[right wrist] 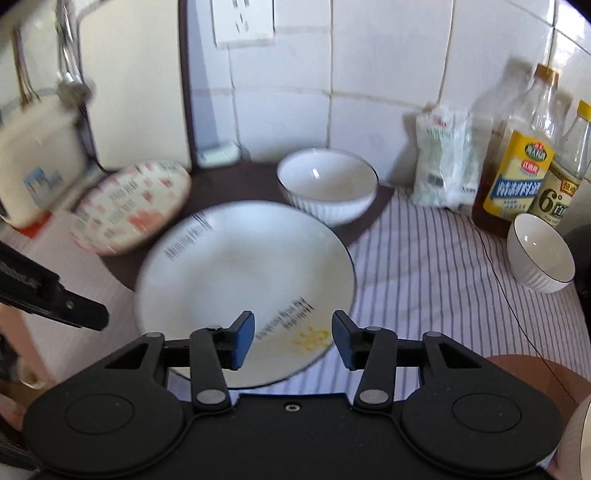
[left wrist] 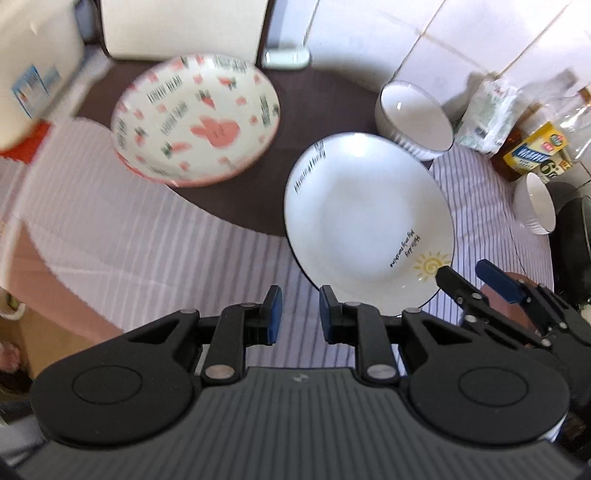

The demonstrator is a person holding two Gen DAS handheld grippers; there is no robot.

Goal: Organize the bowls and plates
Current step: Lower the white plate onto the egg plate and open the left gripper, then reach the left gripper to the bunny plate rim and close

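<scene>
Left wrist view: left gripper (left wrist: pixel 300 314) hangs over the striped cloth (left wrist: pixel 147 251), fingers parted by a narrow gap, nothing between them. It also catches the right gripper (left wrist: pixel 467 275) at the white plate's (left wrist: pixel 365 218) near rim, by the sun drawing; fingers apart, and contact with the rim cannot be told. The pink plate (left wrist: pixel 195 118) shows nearly face-on here, rabbit print readable though blurred.

Right wrist view: right gripper (right wrist: pixel 293 339) open wide, fingers straddling the sun mark on the white plate (right wrist: pixel 243 280), empty. Only this view shows the wall socket (right wrist: pixel 243 22) and the full bottles (right wrist: pixel 517 173) at the worktop's back right corner. The left gripper (right wrist: pixel 74 310) shows only as a dark finger at the left edge.

Plates are round, so no long axis; both lie face up. White plate: sun mark toward the front edge, barcode-like print toward the back left. It straddles the border of the dark mat (left wrist: pixel 236 199) and the cloth. Pink plate sits on the mat, back left. One bowl (right wrist: pixel 328 184) stands upright behind the white plate, another bowl (right wrist: pixel 539 251) at the right edge near the bottles.
</scene>
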